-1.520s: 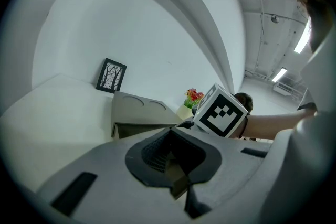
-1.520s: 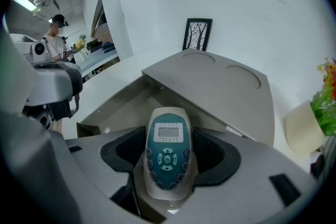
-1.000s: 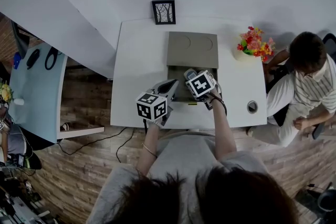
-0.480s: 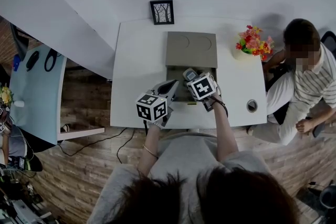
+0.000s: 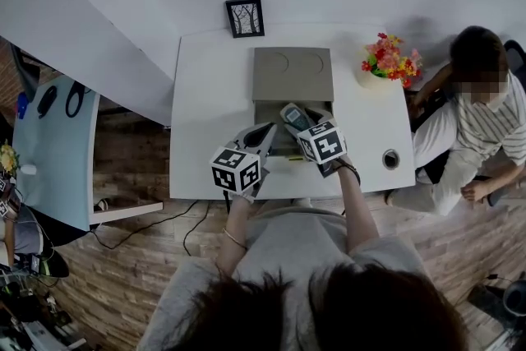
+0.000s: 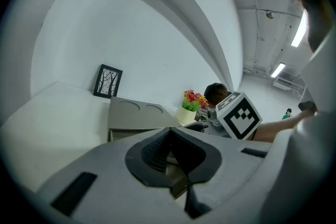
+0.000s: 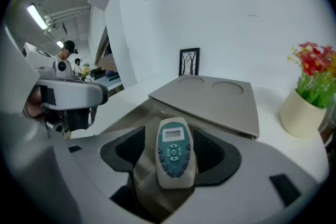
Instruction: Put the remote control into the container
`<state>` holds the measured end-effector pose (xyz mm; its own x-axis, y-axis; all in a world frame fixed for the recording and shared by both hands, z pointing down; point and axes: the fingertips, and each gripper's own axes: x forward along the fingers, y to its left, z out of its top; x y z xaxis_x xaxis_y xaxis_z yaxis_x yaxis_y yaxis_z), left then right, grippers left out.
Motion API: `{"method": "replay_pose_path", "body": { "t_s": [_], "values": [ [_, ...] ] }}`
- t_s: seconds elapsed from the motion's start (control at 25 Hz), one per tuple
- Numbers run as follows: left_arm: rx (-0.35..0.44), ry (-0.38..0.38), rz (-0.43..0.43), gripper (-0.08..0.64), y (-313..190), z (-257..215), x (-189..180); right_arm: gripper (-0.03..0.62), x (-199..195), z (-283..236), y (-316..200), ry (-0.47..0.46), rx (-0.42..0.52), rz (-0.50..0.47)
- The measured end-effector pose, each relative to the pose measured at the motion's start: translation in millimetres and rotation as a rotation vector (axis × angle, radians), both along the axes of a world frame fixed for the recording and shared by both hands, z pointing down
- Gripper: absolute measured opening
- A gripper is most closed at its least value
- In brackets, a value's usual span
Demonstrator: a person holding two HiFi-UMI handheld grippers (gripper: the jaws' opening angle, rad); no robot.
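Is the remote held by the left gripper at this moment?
No, the remote is clamped between the jaws of the right gripper, over the open container.

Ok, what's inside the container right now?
Only bare tan wall shows inside the container. The remote, clamped in the right gripper, hangs over the opening; that gripper and the left gripper cover most of the floor.
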<state>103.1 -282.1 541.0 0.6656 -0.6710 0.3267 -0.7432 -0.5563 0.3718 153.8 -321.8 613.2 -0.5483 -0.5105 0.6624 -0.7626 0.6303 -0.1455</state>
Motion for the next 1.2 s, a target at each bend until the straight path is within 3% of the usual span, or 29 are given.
{"method": "replay_pose_path", "body": {
  "t_s": [0.48, 0.6, 0.88, 1.2],
  "values": [
    [0.040, -0.026, 0.034, 0.003, 10, -14, 12, 0.116, 2, -60, 17, -0.230, 0.089, 0.057],
    [0.070, -0.026, 0.040, 0.003, 13, -23, 15, 0.045, 1, -81, 21, -0.269, 0.136, 0.056],
    [0.168, -0.020, 0.028, 0.003, 18, -48, 17, 0.003, -1, -121, 26, -0.355, 0.222, 0.037],
    [0.269, 0.007, 0.025, 0.003, 27, -85, 16, -0.002, -9, -169, 43, -0.437, 0.322, -0.015]
  ]
}}
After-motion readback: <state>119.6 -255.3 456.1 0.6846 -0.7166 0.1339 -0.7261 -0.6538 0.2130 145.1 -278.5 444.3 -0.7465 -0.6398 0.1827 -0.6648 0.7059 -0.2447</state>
